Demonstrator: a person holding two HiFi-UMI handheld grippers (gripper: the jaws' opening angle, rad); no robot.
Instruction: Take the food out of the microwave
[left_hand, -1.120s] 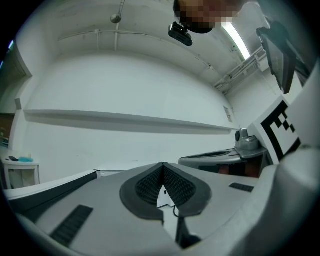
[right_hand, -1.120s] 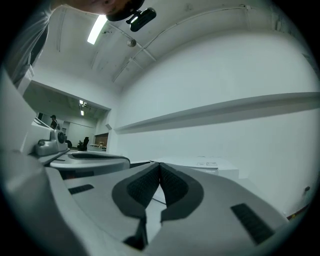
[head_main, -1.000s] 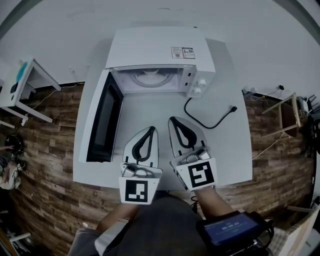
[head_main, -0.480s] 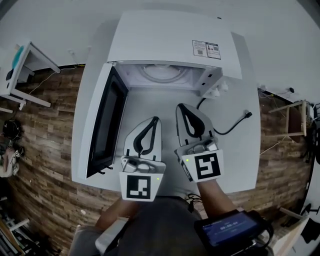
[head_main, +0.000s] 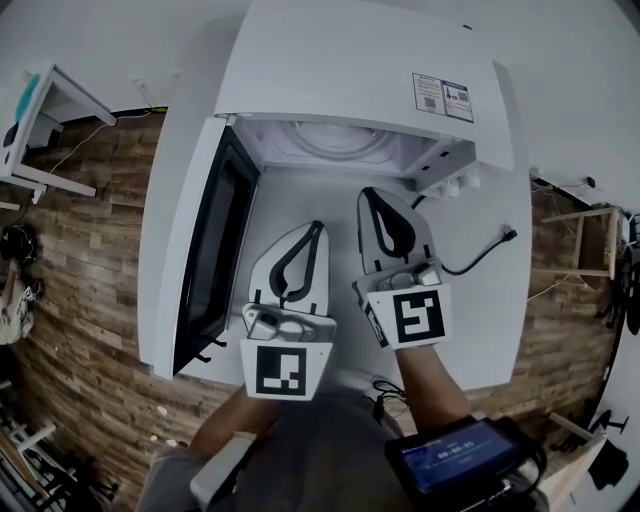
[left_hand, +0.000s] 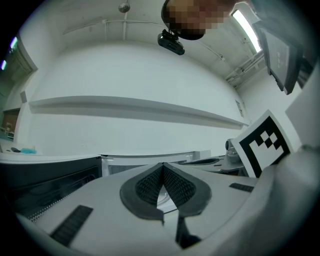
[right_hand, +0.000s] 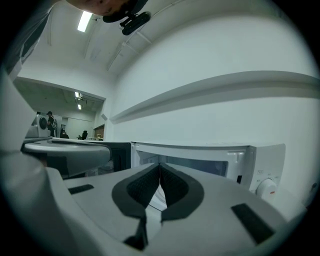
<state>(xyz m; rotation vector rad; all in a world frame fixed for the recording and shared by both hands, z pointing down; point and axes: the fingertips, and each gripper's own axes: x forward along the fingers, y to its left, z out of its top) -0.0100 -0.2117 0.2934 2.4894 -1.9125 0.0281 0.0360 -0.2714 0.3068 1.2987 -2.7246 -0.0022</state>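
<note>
The white microwave (head_main: 350, 70) stands at the back of the table with its door (head_main: 205, 260) swung open to the left. Inside the cavity I see a round white plate or turntable (head_main: 335, 140); whether food lies on it I cannot tell. My left gripper (head_main: 315, 228) is shut and empty, pointing at the opening from a short way in front. My right gripper (head_main: 368, 195) is shut and empty too, a little nearer the cavity. In the left gripper view the left gripper (left_hand: 163, 165) faces the cavity (left_hand: 145, 162). In the right gripper view the right gripper (right_hand: 159, 165) faces the opening (right_hand: 200, 160).
A black power cord (head_main: 480, 255) lies on the white table (head_main: 490, 320) to the right of the microwave, and its knobs (head_main: 462, 183) stick out there. The open door blocks the left side. A small white side table (head_main: 50, 120) stands on the wooden floor at far left.
Both grippers have moved forward toward the microwave opening, the right one slightly ahead. Both stayed shut throughout. The microwave now looms larger in the head view.
</note>
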